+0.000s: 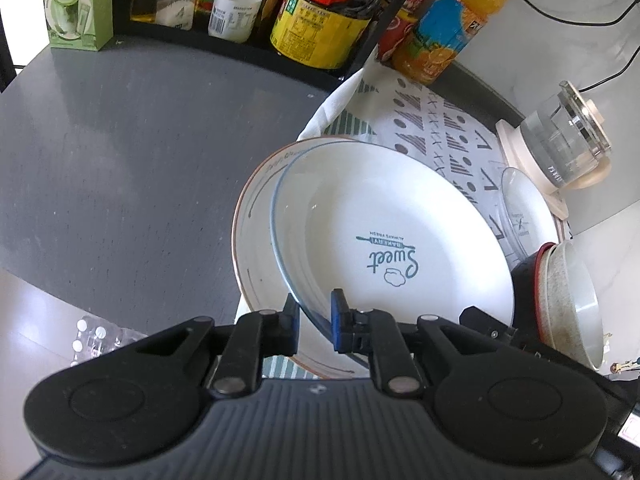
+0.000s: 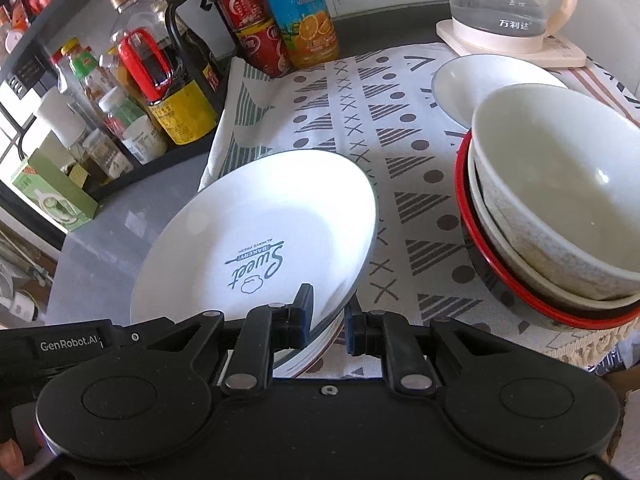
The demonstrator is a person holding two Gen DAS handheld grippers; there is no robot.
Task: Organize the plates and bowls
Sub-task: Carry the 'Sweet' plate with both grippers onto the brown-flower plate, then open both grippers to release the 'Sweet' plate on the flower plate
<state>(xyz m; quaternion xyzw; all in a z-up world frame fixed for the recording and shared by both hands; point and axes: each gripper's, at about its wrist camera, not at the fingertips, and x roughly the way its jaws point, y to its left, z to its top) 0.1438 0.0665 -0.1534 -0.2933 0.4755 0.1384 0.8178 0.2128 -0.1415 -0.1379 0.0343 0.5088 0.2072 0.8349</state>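
Grey countertop (image 1: 120, 152), patterned cloth (image 2: 360, 128) (bottle rack behind), both grippers clamp white plate (image 1: 380, 216) rim.

plate (image 2: 256, 232) left of stacked bowls (image 2: 560, 208)

My own gripper bodies are blocking the near rim of the "Sweet" plate (image 1: 384, 240) in both wrist views, so its near edge is staying out of my sight. That plate is covering most of the brown-rimmed plate (image 1: 256, 216) beneath it; only a left crescent is showing. The far rack of bottles (image 1: 320, 12) is being cut off by the top edge, caps missing. In the bowl stack (image 2: 560, 200) at right, the lower bowls are showing only their rims. The small print on the bottle labels is too fine for me to read.
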